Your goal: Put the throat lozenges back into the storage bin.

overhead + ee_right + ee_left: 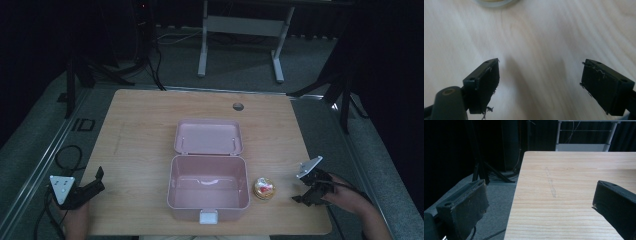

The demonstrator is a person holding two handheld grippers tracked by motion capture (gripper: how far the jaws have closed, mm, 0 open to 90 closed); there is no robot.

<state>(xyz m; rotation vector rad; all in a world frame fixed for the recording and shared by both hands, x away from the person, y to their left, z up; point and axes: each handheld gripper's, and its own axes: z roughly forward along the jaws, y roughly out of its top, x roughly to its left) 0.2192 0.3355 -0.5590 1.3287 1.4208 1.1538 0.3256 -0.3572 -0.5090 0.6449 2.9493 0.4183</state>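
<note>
A: Near edge first: what are the two claws doing?

B: The left claw (pixel 98 181) is hovering at the near left corner of the desk (pixel 140 130), its jaws standing wide apart with bare wood between them in the left gripper view. The right claw (pixel 304 192) is hanging low at the near right edge, tilted toward the desk top; its jaws are likewise spread apart and gripping nothing, as the right gripper view is showing.

A: And the thing being reached for?

B: A small round container (pixel 264 189), gold-rimmed with red and yellow contents under what looks like a clear top, is sitting on the desk just right of the pink box (pixel 208 186). It is lying to the left of the right claw, near it but not touching, and its pale rim (pixel 492 3) is just entering the far edge of the right gripper view, left of centre. Being round, it is offering no long axis to align with.

A: Which hand is nearer?

B: The right, clearly; the box is standing between the container and the left claw. The coming move probably calls for the right claw advancing leftward and straddling the container.

A: Farther back?

B: The box is standing open and apparently empty, its lid (pixel 208 136) lying back flat on the desk beyond it, a white latch (pixel 208 216) facing the near edge.
</note>
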